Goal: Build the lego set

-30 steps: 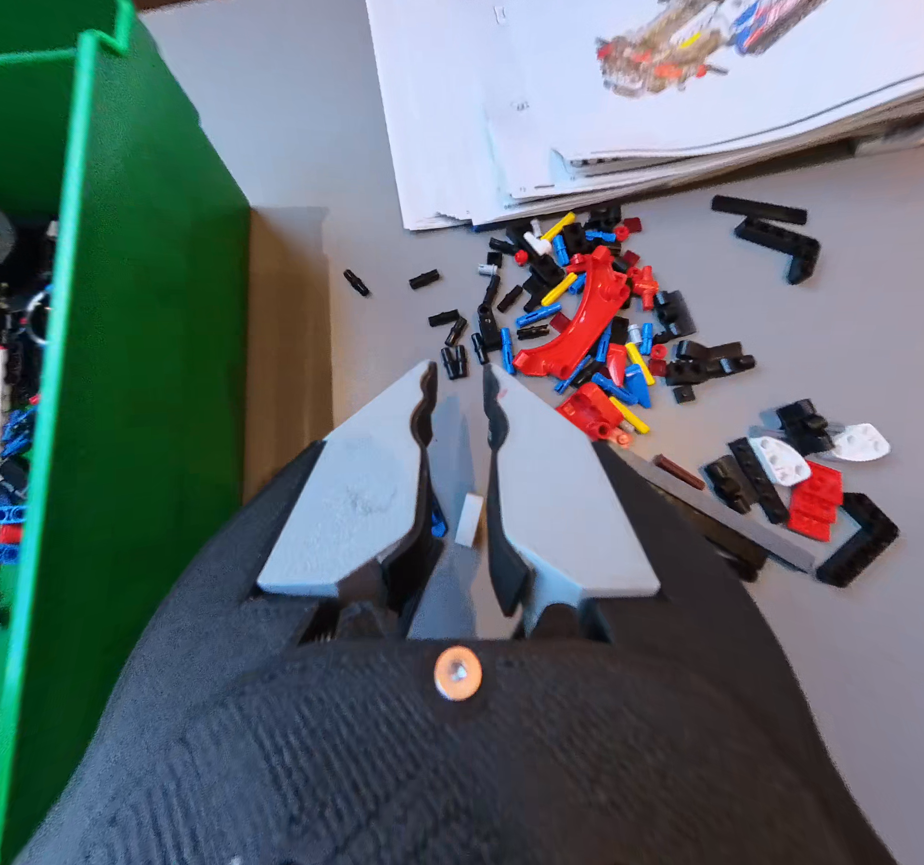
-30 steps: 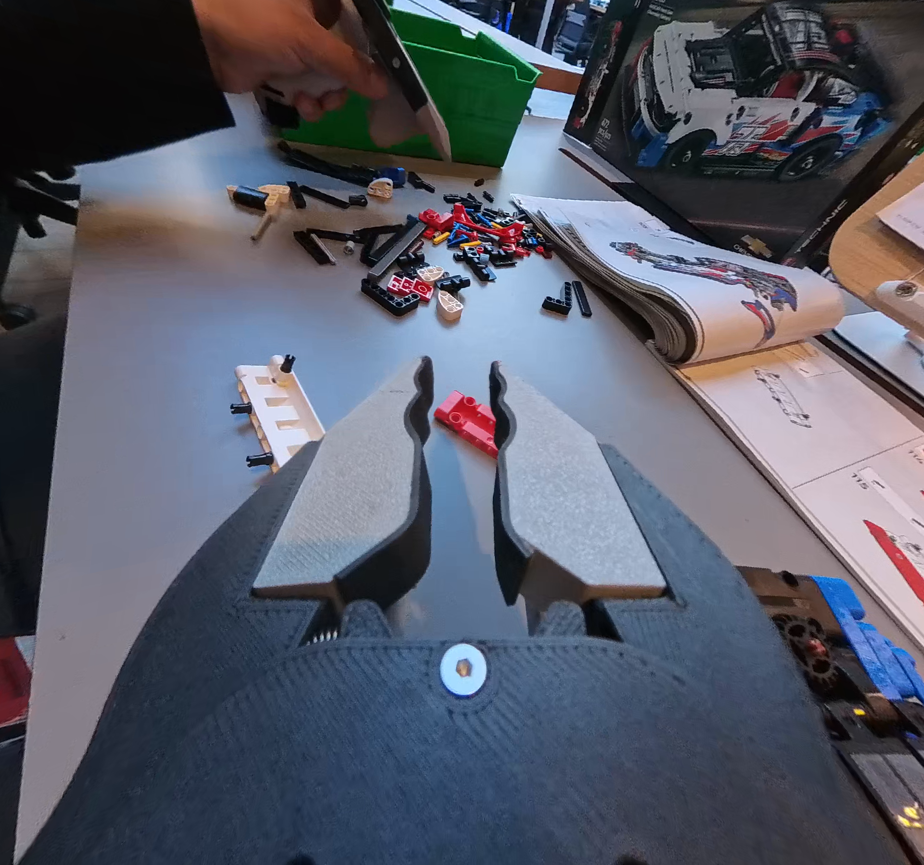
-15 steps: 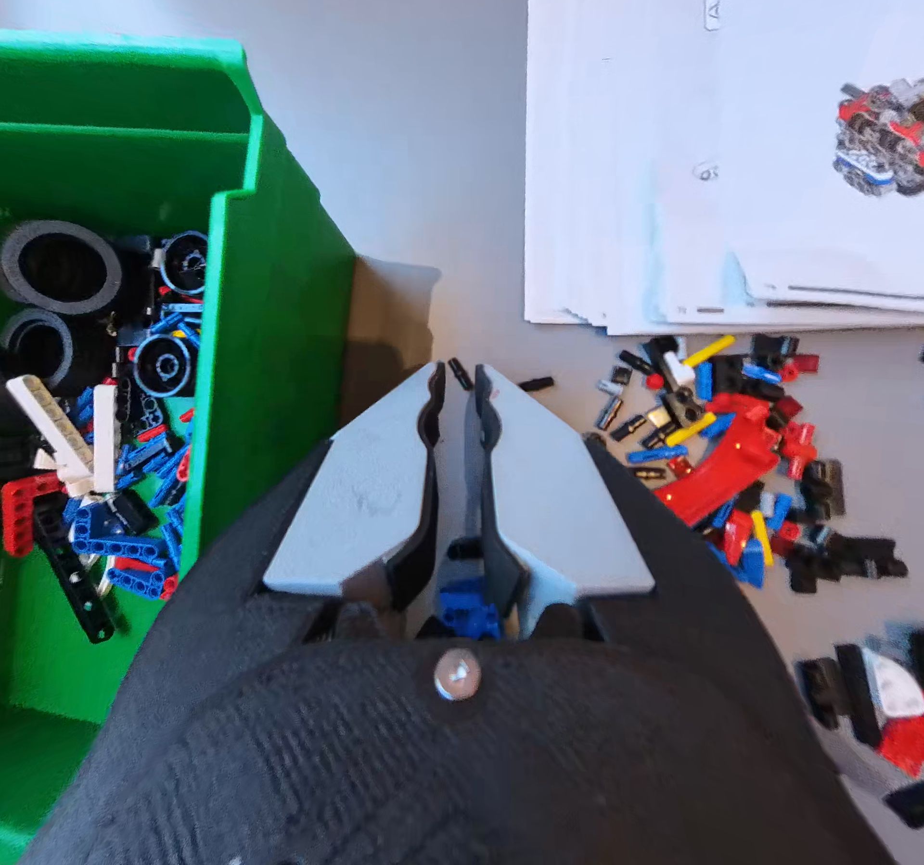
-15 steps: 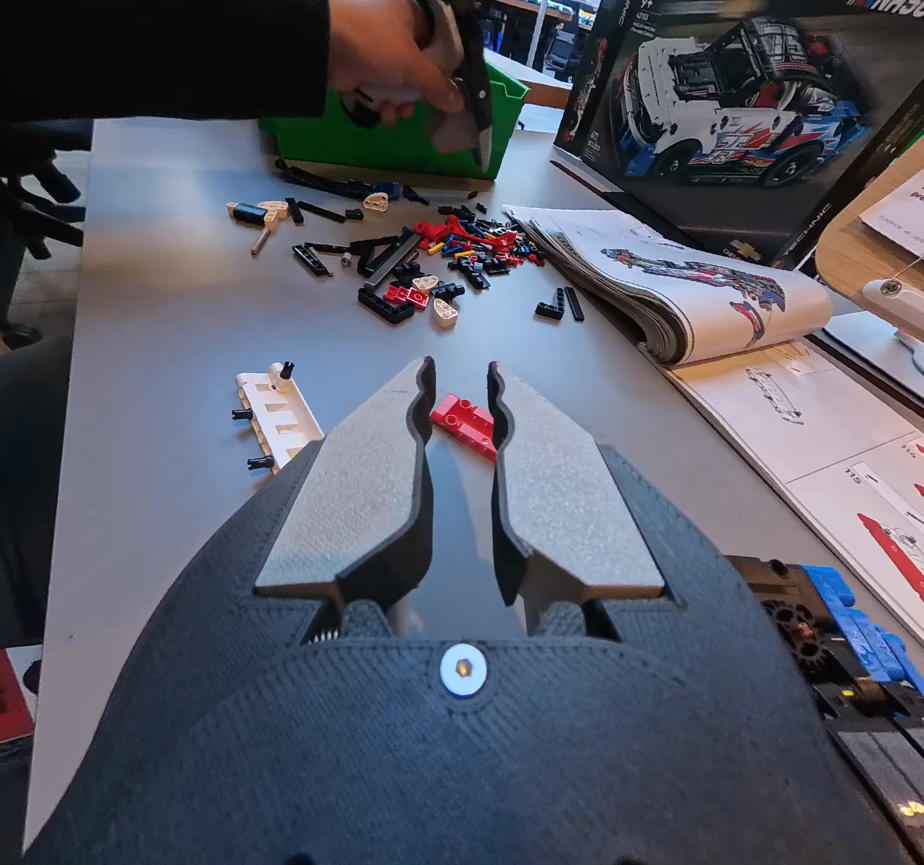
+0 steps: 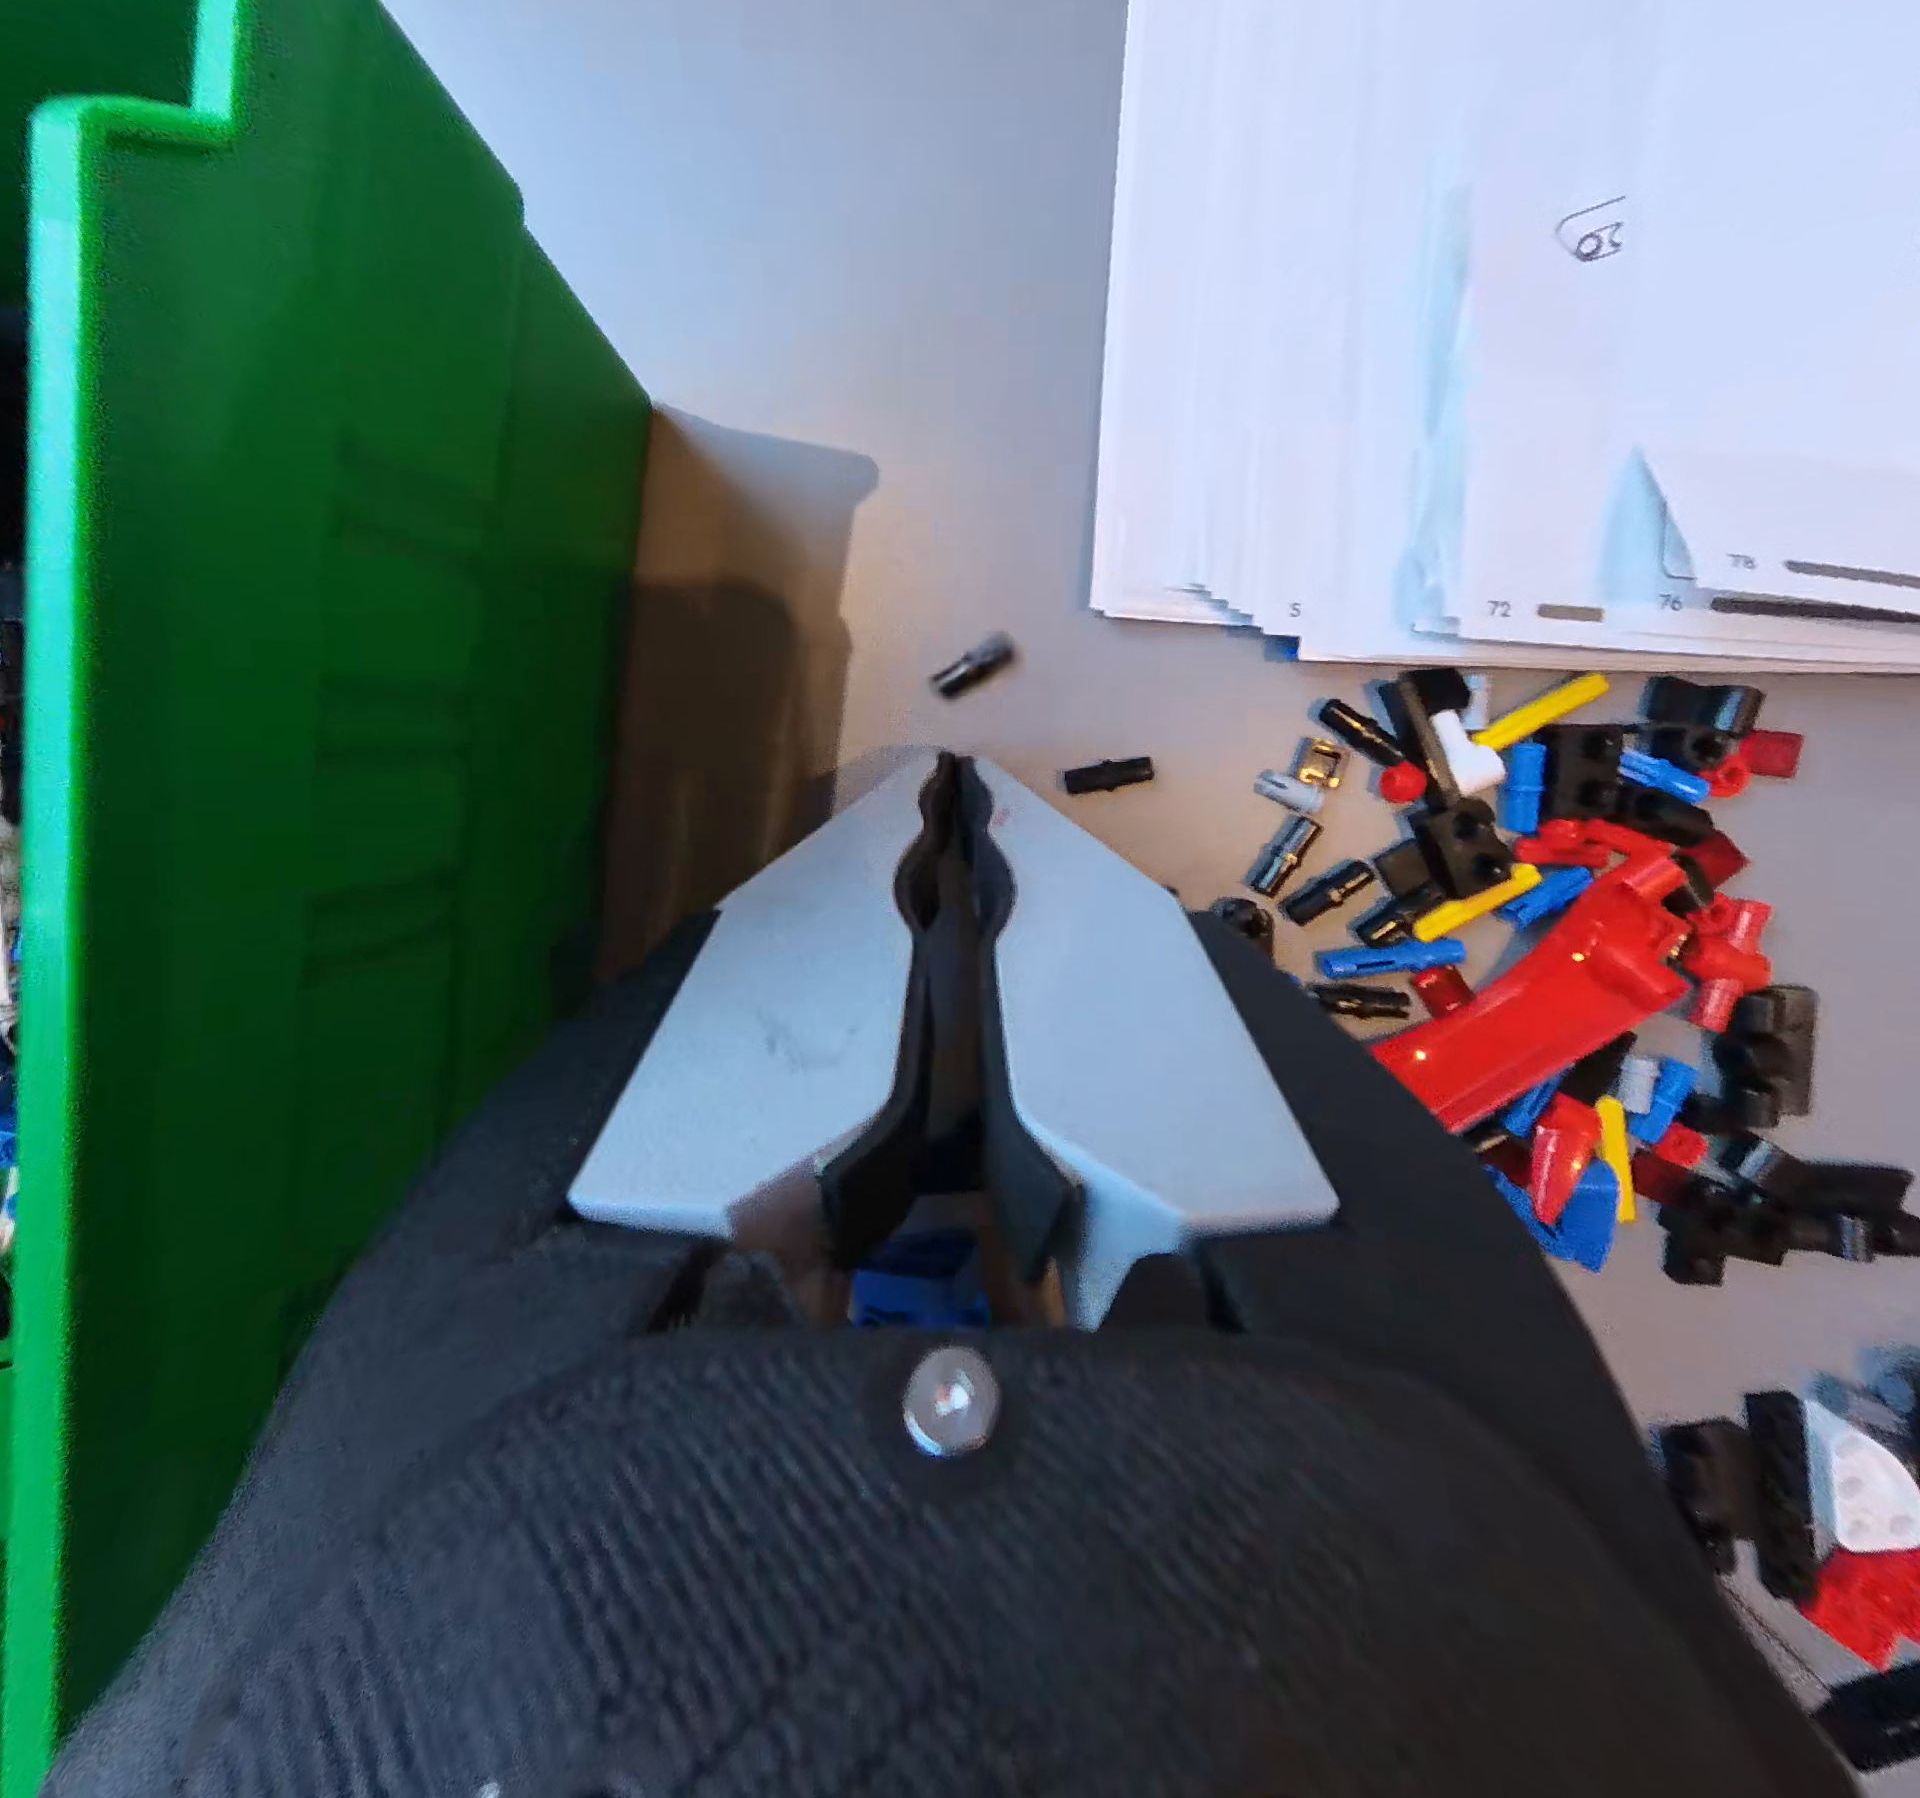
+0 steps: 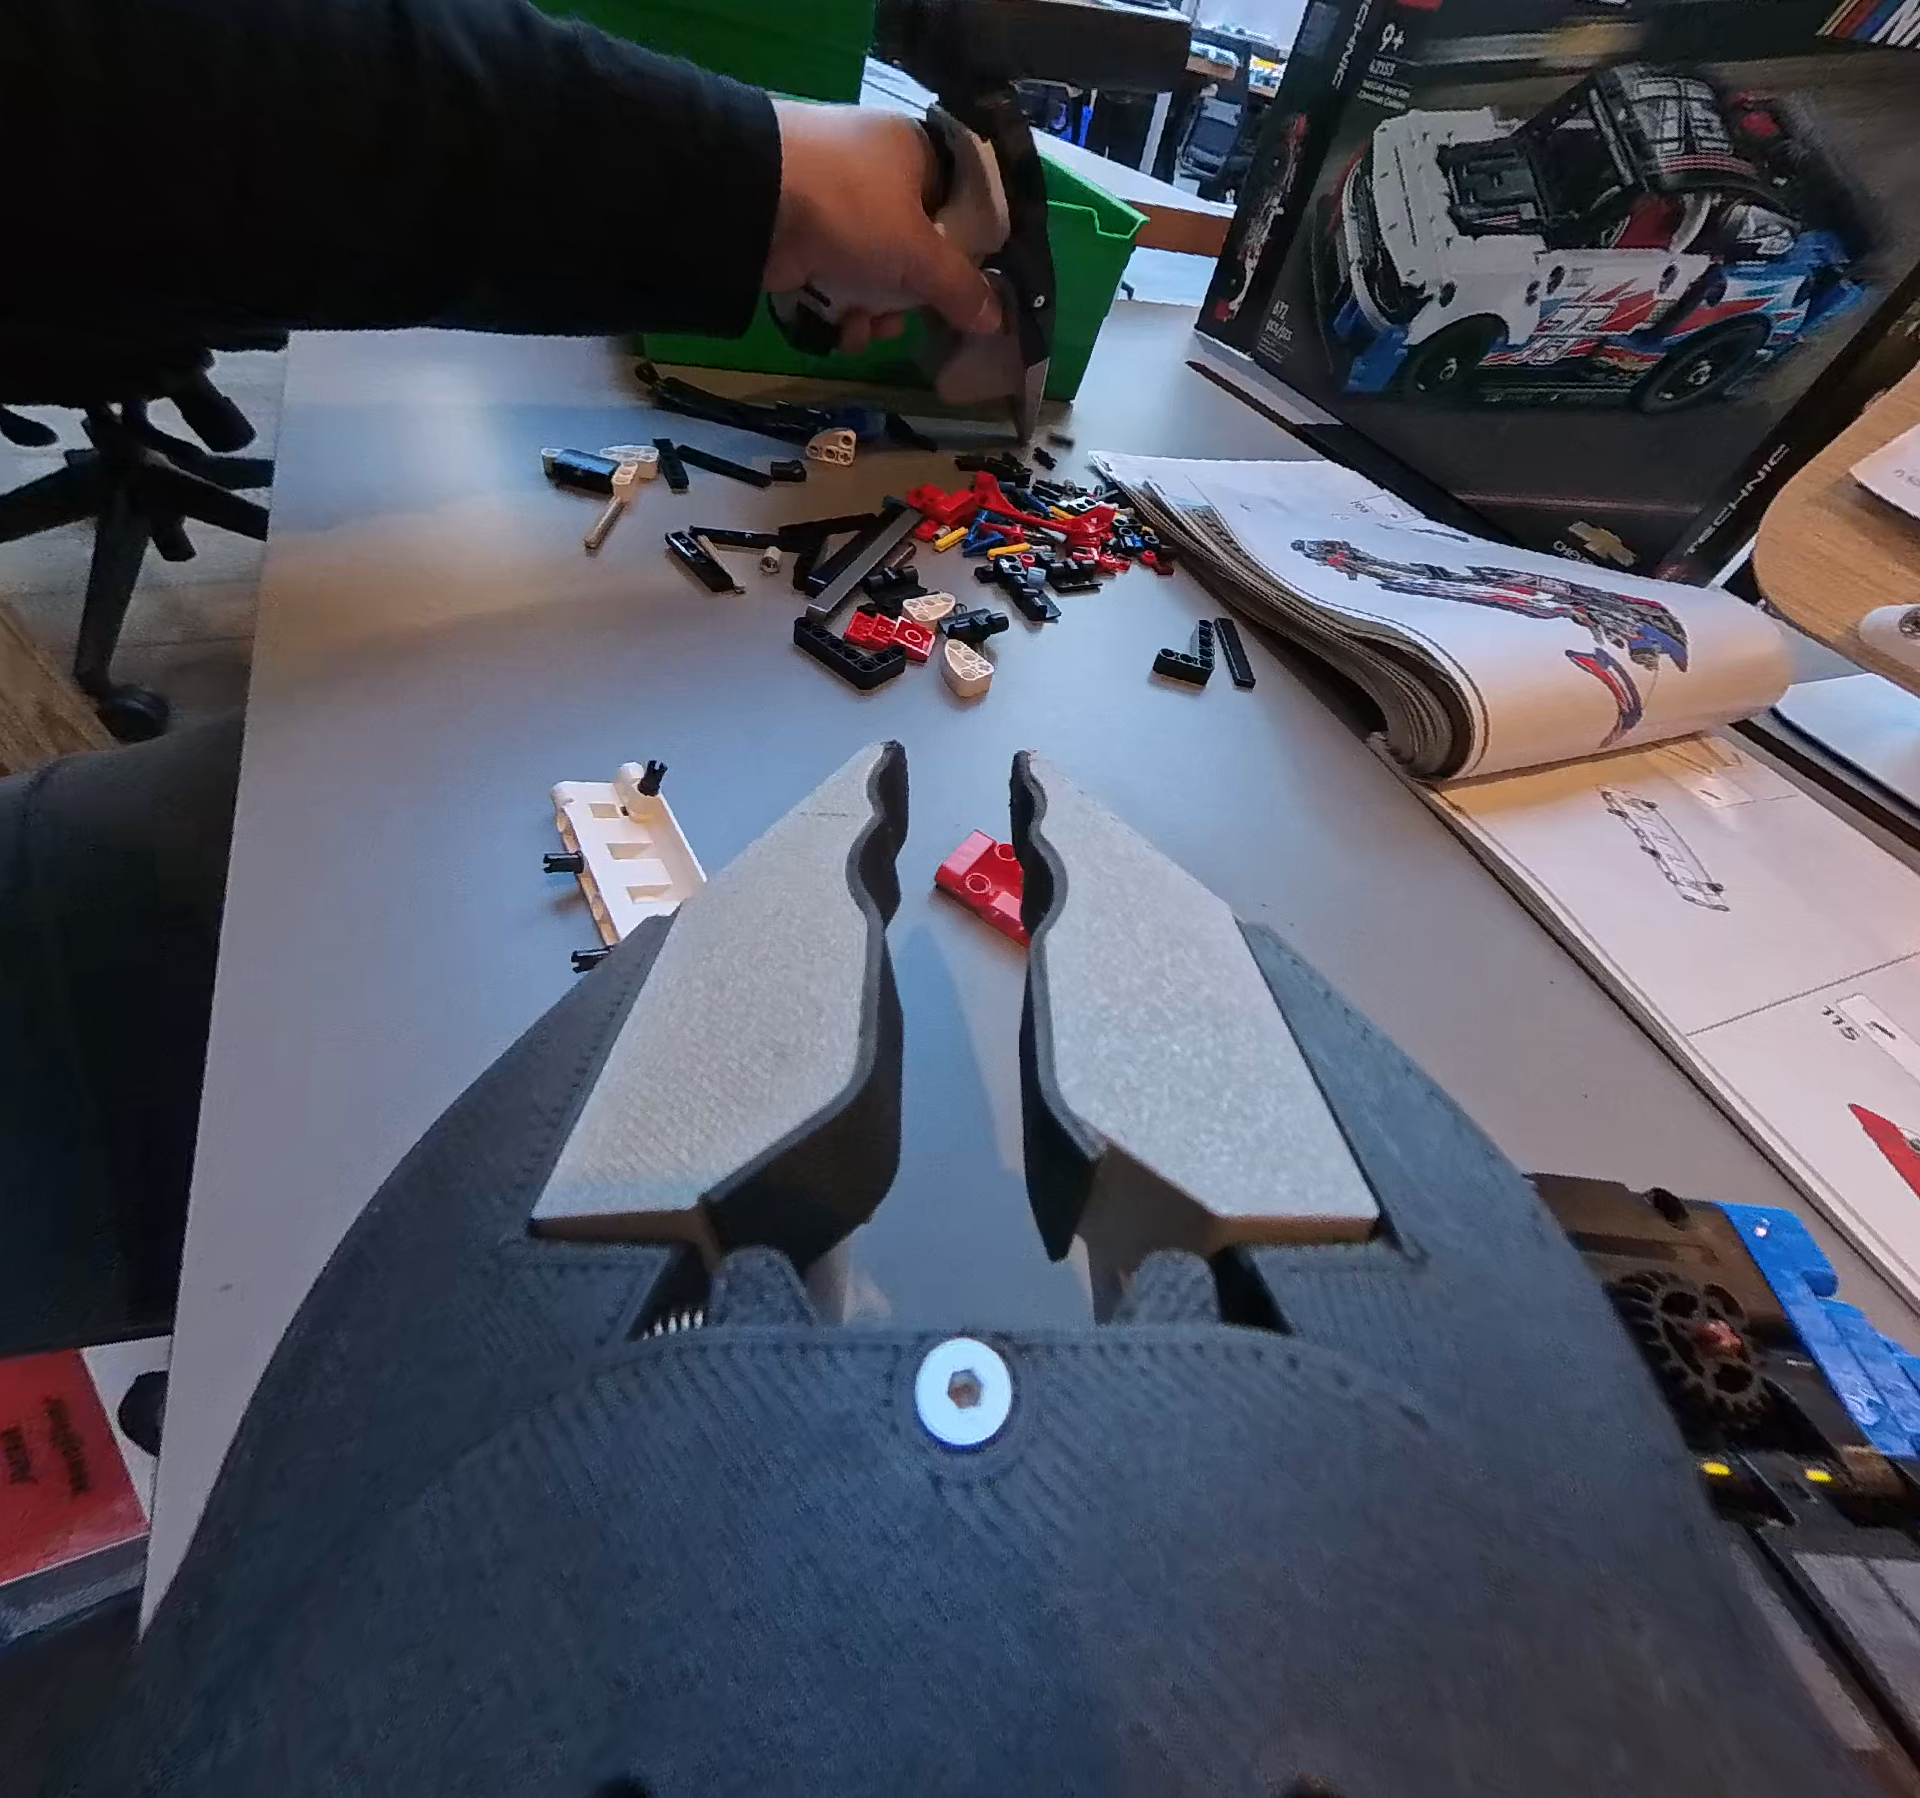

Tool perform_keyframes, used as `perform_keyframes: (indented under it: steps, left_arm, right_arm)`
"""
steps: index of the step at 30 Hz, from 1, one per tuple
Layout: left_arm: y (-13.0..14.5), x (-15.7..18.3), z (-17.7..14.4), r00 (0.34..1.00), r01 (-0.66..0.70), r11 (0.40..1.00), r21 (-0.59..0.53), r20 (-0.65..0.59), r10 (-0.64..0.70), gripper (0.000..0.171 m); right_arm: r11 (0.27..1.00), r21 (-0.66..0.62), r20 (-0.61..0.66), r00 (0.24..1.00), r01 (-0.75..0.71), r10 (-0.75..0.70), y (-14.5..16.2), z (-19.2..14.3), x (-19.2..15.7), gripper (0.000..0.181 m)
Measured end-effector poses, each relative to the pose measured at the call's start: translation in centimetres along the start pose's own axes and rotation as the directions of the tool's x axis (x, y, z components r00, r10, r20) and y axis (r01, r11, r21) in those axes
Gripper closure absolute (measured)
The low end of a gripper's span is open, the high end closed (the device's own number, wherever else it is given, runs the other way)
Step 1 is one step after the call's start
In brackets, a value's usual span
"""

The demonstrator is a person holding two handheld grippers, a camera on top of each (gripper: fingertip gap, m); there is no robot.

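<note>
Printed box (image 6: 1621, 221) stands behind open manual (image 6: 1507, 626), pages numbered.

A grey table (image 6: 416, 668) carries everything near at hand; a green plastic bin (image 5: 312, 709) stands on it at the far left, its wall rising tall in the left wrist view; a black office chair (image 6: 135, 522) on castors sits off the table's left edge, over a pale floor; a light wooden surface (image 6: 1839, 543) curves in at the right; low at the left lies a red card (image 6: 62, 1457), and behind the bin there seem to be desks, too blurred to tell.
</note>
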State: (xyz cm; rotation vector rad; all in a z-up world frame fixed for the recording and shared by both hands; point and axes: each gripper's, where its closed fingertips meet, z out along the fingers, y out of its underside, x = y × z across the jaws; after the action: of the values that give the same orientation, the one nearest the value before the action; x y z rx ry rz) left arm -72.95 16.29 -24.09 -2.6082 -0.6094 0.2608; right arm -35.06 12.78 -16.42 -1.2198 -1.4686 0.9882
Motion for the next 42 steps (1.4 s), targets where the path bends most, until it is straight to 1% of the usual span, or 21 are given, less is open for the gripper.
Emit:
perform_keyframes:
  steps: [4,6,8,11,12,15,16,17,19,20,22,25,26,28,29,34,36,38,39,41,42]
  left_arm:
    - [0.0,0.0,0.0,1.0,-0.014,1.0,0.009,-0.005,0.014,0.171]
    - [0.3,-0.1,-0.2,0.999,-0.042,0.999,0.001,0.007,0.042,0.171]
    - [0.2,0.1,-0.6,0.999,-0.051,0.998,0.026,0.003,0.051,0.171]
    - [-1.3,0.9,-1.6,0.998,-0.047,0.993,0.108,-0.039,0.051,0.171]
    - [-1.8,0.9,-1.8,0.998,-0.052,0.992,0.112,-0.031,0.055,0.171]
    - [-3.0,1.7,-1.8,0.995,-0.076,0.993,0.094,-0.059,0.082,0.171]
    - [-3.4,1.7,-1.6,0.996,-0.071,0.994,0.082,-0.047,0.075,0.15]
    - [-3.5,1.7,-1.2,0.997,-0.064,0.996,0.059,-0.046,0.067,0.142]
    - [-3.7,1.9,-0.4,0.997,-0.055,0.998,0.022,-0.05,0.056,0.145]
    - [-3.8,1.4,-0.1,0.998,-0.055,0.998,0.014,-0.02,0.055,0.149]
    - [-3.8,1.3,0.5,0.999,-0.045,0.999,-0.006,-0.01,0.045,0.15]
    - [-3.0,1.0,1.5,1.0,-0.016,0.998,-0.054,-0.003,0.016,0.149]
    - [-3.2,1.4,1.5,1.0,-0.005,0.999,-0.037,-0.031,0.004,0.157]
    - [-3.1,1.2,1.5,0.999,-0.001,0.999,-0.037,-0.033,-0.001,0.158]
    - [-2.9,1.2,1.5,0.999,-0.003,0.999,-0.045,-0.035,0.001,0.169]
    - [-2.0,1.1,1.0,0.998,-0.067,0.996,-0.062,-0.009,0.067,0.169]
    - [-1.9,1.1,0.4,0.997,-0.074,0.996,-0.051,-0.016,0.073,0.169]
    - [-2.2,2.2,-1.2,0.995,-0.083,0.996,-0.015,-0.061,0.082,0.169]
    - [-2.7,3.5,-2.5,0.988,-0.109,0.994,0.026,-0.108,0.111,0.169]
    - [-3.1,7.5,-5.6,0.954,-0.199,0.974,0.108,-0.206,0.218,0.169]
    - [-2.7,9.9,-7.2,0.926,-0.258,0.957,0.133,-0.25,0.284,0.17]
  right_arm:
    - [1.0,0.002,0.001,1.0,0.002,-0.002,0.0,0.0,0.0,0.165]
    - [1.0,0.001,0.0,1.0,0.001,-0.001,0.0,-0.1,0.0,0.166]
    - [1.0,0.002,-0.001,1.0,0.002,-0.002,0.0,-0.1,-0.1,0.166]
    - [1.0,-0.002,0.004,1.0,0.008,-0.008,0.0,0.0,-0.2,0.166]
    - [1.0,-0.004,0.005,1.0,0.01,-0.01,0.0,0.0,-0.3,0.166]
    - [1.0,-0.005,0.008,1.0,0.014,-0.014,0.0,0.0,-0.4,0.166]
    - [1.0,-0.005,0.009,1.0,0.014,-0.014,0.0,0.0,-0.4,0.166]
    - [1.0,-0.005,0.009,1.0,0.013,-0.013,0.0,0.0,-0.4,0.167]
    - [1.0,-0.005,0.011,1.0,0.009,-0.009,0.0,0.0,-0.4,0.167]
    - [1.0,-0.004,0.011,1.0,0.007,-0.007,0.0,0.0,-0.4,0.167]
    - [1.0,0.0,0.013,1.0,0.002,-0.002,0.0,0.0,-0.3,0.167]
    - [1.0,0.004,0.017,1.0,-0.004,0.004,-0.1,-0.1,-0.3,0.167]
    - [1.0,0.005,0.019,1.0,-0.005,0.005,-0.1,-0.1,-0.3,0.168]
    - [1.0,0.006,0.02,1.0,-0.005,0.005,-0.1,-0.1,-0.4,0.168]
    - [1.0,0.006,0.021,1.0,-0.005,0.005,-0.1,-0.1,-0.4,0.168]
    - [1.0,0.004,0.02,1.0,0.001,-0.001,-0.1,-0.1,-0.5,0.168]
    - [1.0,0.004,0.019,1.0,0.003,-0.003,-0.1,-0.1,-0.5,0.169]
    - [1.0,0.004,0.017,1.0,0.006,-0.006,-0.1,-0.1,-0.5,0.169]
    - [1.0,0.004,0.016,1.0,0.007,-0.007,-0.1,-0.2,-0.5,0.169]
    - [1.0,0.006,0.013,1.0,0.01,-0.01,-0.1,-0.2,-0.5,0.17]
    - [1.0,0.007,0.011,1.0,0.012,-0.012,-0.2,-0.2,-0.5,0.17]
